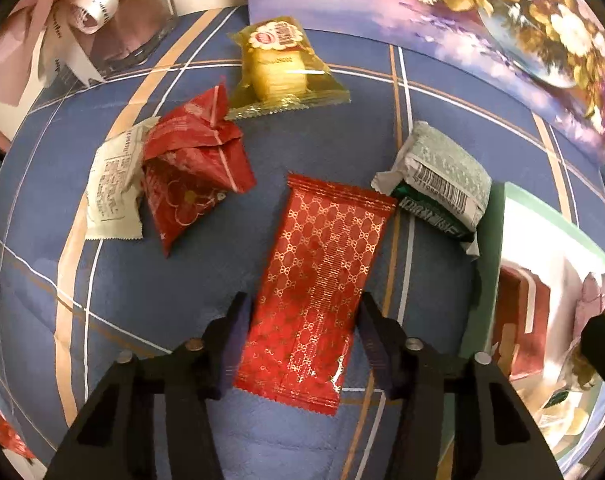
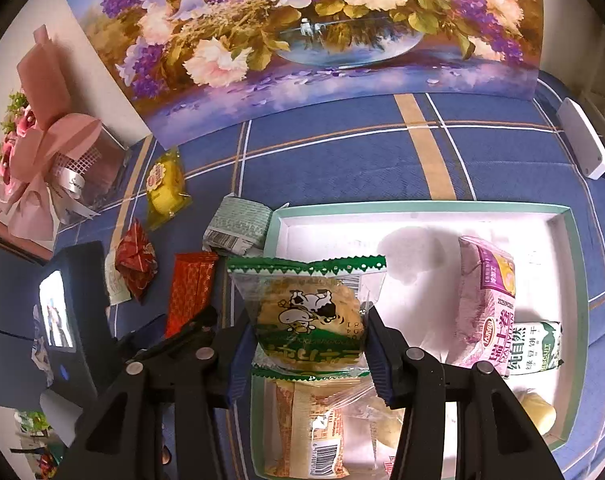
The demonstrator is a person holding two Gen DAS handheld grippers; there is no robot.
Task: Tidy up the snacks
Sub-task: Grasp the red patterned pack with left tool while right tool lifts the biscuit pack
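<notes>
My left gripper (image 1: 302, 304) points down at the blue checked cloth, its pads against the two long sides of a flat red gold-patterned packet (image 1: 322, 272), which lies on the cloth. My right gripper (image 2: 308, 320) is shut on a clear green-edged biscuit packet with a cow print (image 2: 306, 280), held above the left edge of the green-rimmed white box (image 2: 422, 206). In the box lie a pink packet (image 2: 486, 304), a green-and-white biscuit packet (image 2: 538, 344) and an orange-yellow packet (image 2: 302, 428).
Loose on the cloth are a yellow packet (image 1: 278, 68), a crumpled red packet (image 1: 194, 172), a white packet (image 1: 110, 184) and a grey-green packet (image 1: 442, 176) beside the box wall (image 1: 498, 240). A flower painting (image 2: 302, 40) stands behind, a pink bouquet (image 2: 50, 152) at left.
</notes>
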